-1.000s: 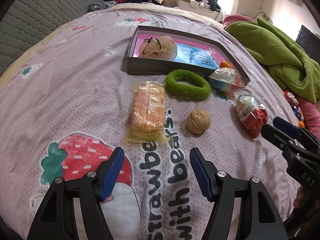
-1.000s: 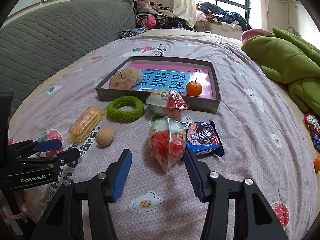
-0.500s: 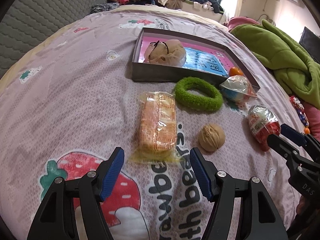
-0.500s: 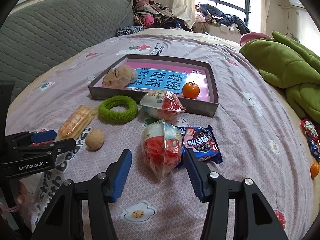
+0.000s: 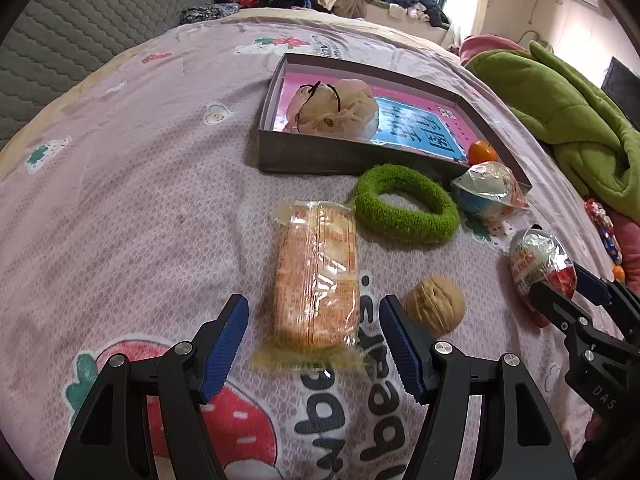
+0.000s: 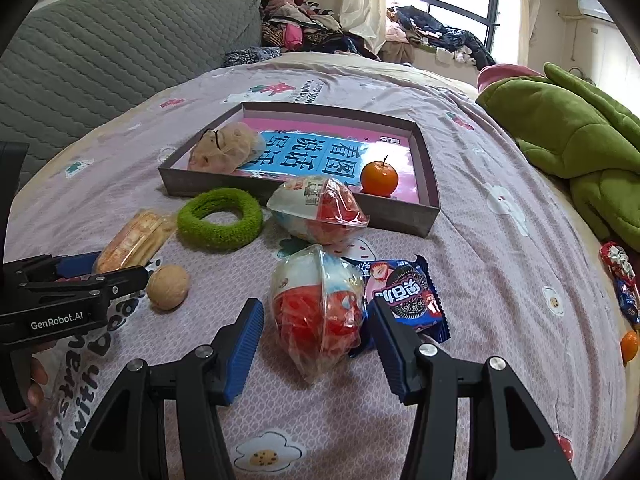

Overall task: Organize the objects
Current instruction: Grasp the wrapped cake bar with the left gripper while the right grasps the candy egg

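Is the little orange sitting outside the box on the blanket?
No, the little orange sits inside the box, on its pink floor near the front right corner.

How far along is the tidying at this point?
Early. Done: only a tied pouch and an orange lie in the box. In hand: nothing; the left gripper stands open around the cracker pack, the right gripper open around a wrapped egg toy. Left: green ring, walnut, second egg toy, cookie packet.
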The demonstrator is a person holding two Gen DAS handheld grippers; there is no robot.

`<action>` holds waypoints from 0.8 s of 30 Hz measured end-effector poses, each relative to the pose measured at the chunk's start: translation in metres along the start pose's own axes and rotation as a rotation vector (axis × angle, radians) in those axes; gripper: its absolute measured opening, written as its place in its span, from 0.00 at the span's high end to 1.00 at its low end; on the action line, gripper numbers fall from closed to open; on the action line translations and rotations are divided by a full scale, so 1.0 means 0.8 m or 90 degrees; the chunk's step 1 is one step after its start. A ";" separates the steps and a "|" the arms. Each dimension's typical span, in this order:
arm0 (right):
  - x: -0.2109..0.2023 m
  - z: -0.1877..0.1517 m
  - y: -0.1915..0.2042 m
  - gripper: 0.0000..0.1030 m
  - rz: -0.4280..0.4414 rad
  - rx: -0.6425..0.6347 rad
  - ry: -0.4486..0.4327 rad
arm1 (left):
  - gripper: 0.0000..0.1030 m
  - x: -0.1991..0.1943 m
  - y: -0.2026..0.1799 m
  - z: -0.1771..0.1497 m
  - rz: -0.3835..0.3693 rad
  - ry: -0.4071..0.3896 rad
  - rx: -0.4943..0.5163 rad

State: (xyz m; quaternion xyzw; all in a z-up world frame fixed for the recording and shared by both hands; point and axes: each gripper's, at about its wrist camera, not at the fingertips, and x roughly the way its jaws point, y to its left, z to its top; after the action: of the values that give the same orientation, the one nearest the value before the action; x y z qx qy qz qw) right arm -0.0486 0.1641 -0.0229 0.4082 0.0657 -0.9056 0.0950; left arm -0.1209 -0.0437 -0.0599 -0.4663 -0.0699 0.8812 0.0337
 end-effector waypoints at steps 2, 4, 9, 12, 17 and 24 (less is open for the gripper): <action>0.002 0.001 -0.001 0.47 -0.002 0.002 -0.001 | 0.32 0.003 0.000 0.004 0.004 -0.002 0.001; 0.004 0.002 -0.001 0.47 -0.002 0.003 -0.001 | 0.33 0.006 0.001 0.007 0.012 -0.004 0.000; 0.010 0.002 0.003 0.47 -0.003 -0.008 -0.002 | 0.33 0.010 0.003 0.013 0.025 -0.015 0.001; 0.013 0.001 0.008 0.47 -0.014 -0.022 -0.006 | 0.33 0.015 0.004 0.014 0.020 -0.009 0.002; 0.014 0.000 0.014 0.48 -0.026 -0.035 -0.012 | 0.35 0.018 0.003 0.014 0.027 -0.008 0.012; 0.013 -0.002 0.017 0.50 -0.032 -0.041 -0.017 | 0.44 0.020 -0.002 0.014 0.034 -0.013 0.029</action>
State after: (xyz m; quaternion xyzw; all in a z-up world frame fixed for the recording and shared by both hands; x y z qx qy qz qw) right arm -0.0512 0.1497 -0.0323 0.3911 0.1042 -0.9104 0.0861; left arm -0.1393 -0.0411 -0.0668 -0.4580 -0.0379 0.8879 0.0203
